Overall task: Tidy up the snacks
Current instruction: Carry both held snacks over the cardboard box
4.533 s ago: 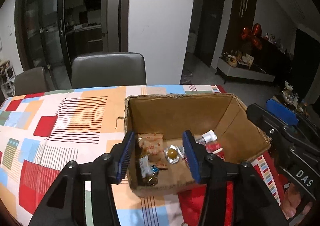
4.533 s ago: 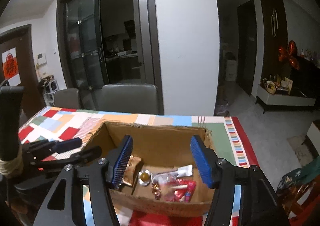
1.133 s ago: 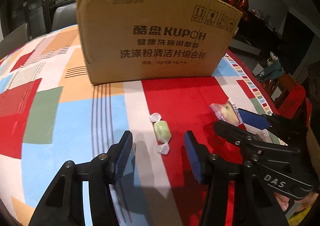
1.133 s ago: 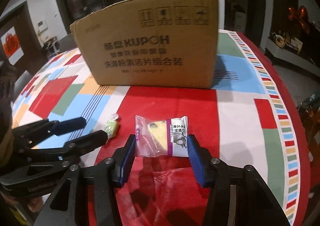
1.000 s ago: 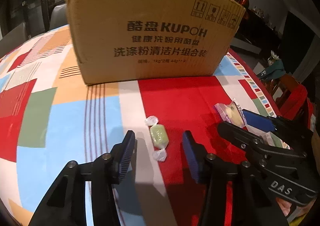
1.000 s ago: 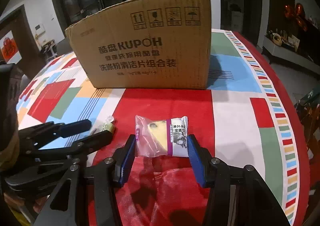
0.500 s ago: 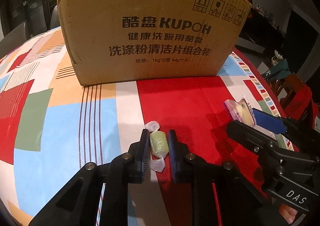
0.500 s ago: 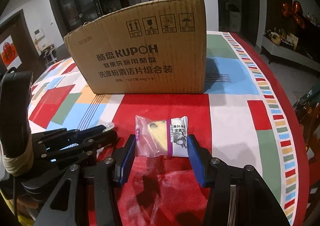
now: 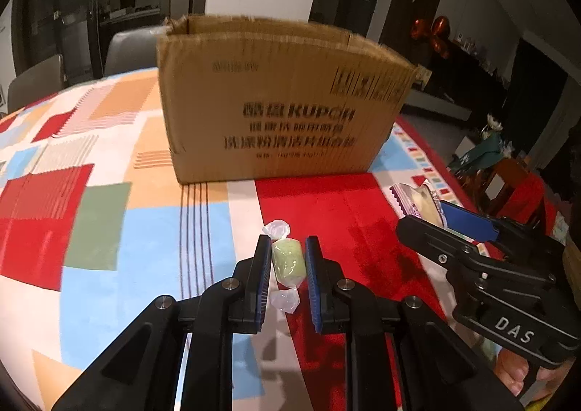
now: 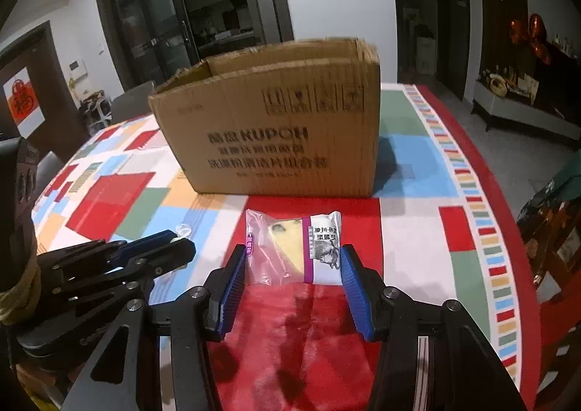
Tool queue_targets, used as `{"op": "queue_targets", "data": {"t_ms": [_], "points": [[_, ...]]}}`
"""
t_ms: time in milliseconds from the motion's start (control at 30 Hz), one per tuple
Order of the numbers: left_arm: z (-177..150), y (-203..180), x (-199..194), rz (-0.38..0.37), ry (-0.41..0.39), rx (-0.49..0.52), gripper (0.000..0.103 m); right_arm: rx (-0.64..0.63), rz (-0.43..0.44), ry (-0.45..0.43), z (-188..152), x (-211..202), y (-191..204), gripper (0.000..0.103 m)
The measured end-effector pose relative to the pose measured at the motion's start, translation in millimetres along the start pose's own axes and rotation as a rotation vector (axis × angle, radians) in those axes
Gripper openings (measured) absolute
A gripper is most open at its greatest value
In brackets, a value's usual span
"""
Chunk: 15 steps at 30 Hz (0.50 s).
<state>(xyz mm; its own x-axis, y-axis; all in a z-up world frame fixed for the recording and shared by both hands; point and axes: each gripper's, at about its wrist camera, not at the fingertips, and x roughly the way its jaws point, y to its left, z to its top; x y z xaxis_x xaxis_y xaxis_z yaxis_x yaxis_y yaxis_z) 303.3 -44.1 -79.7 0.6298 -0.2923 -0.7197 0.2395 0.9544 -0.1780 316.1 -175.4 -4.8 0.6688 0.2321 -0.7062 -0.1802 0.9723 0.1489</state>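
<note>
My left gripper (image 9: 287, 262) is shut on a green wrapped candy (image 9: 288, 262) and holds it above the patchwork tablecloth (image 9: 109, 214). My right gripper (image 10: 292, 265) is shut on a clear snack packet (image 10: 294, 247) with a yellow cake inside and a purple and white label. Both are lifted in front of the open cardboard box (image 9: 279, 102), which also shows in the right wrist view (image 10: 276, 131). The box's inside is hidden from here. The right gripper with its packet (image 9: 417, 200) shows at the right of the left wrist view. The left gripper (image 10: 159, 247) shows at the left of the right wrist view.
The table edge (image 10: 515, 229) runs along the right with a striped border. Grey chairs (image 9: 130, 47) stand behind the table. A dark cabinet with red balloons (image 9: 432, 33) is at the far right. Glass doors (image 10: 181, 29) lie beyond the box.
My left gripper closed on the green candy and lifted it. Both grippers have risen, so the box's top rim now shows. The right gripper kept its hold on the packet.
</note>
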Motion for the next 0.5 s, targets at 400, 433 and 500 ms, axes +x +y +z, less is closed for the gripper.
{"op": "queue_targets", "data": {"t_ms": [400,433,500], "points": [[22.4,-1.2,-57.6,0.002,-0.117,0.029,0.019,-0.006,-0.012,-0.084,21.3,-38.6,16.5,0.052],[25.7,-1.5,-61.5,0.008,-0.127,0.034,0.019,-0.004,-0.014,-0.088,23.4,-40.4,16.4,0.052],[30.1,-1.7,-66.8,0.008,-0.146,0.039,0.019,0.002,-0.018,-0.102,29.5,-44.5,16.3,0.052]]}}
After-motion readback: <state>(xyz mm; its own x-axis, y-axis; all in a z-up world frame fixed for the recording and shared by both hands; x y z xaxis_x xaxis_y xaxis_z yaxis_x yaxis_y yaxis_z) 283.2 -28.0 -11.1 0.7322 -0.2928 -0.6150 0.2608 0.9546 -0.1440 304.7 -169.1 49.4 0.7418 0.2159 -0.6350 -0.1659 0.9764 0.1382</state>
